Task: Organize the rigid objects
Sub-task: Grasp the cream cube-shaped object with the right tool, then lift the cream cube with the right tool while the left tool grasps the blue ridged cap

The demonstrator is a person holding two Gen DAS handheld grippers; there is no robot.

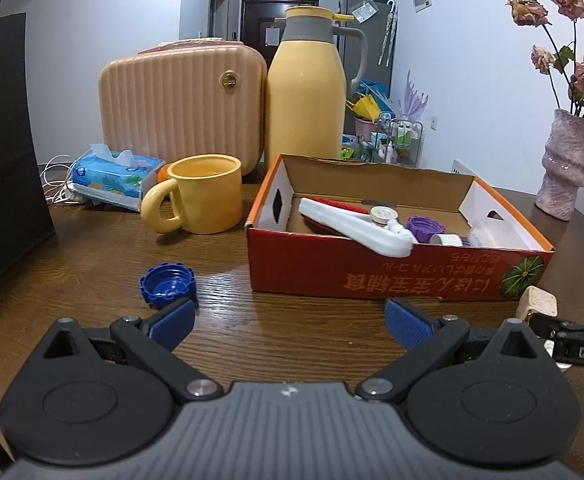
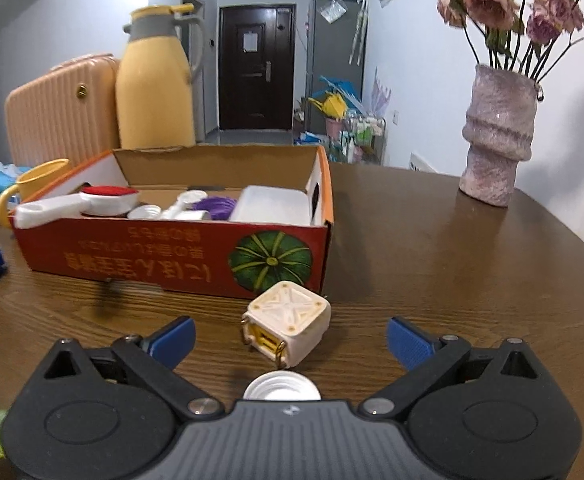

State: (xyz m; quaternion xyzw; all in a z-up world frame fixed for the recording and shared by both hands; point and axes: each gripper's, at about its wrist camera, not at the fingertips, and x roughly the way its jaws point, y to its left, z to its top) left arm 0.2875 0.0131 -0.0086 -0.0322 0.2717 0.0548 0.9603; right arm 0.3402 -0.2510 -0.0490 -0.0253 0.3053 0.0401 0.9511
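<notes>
Three loose pieces: blue cap [image 1: 167,282], cream cube [image 2: 287,328] and white ribbed cap [image 2: 280,389] lie on the wooden surface [image 2: 432,280], outside the cardboard box [image 2: 179,258].
Box contents: white-handled brush [image 1: 354,230], purple cap [image 1: 424,227] and small white bits; a white tray [image 2: 269,204] fills its right end.
Left gripper [image 1: 289,320]: jaws spread wide, holding nothing; blue cap sits just beyond the left pad, not between the pads.
Right gripper [image 2: 290,338]: jaws released and empty; cube sits between the pads, touching neither; white cap lies close under the gripper body.
Risk, cube: it rests skewed, a corner toward the camera; closing on corners could twist or squirt it out. Its small wire loops might snag.
Risk, white cap: partly hidden beneath the gripper; a low advance would likely shove it.
Risk, blue cap: closing from here would likely clip its rim and skid it away.
Risk, box: brush handle overhangs the near wall; a careless drop may bounce off it.
</notes>
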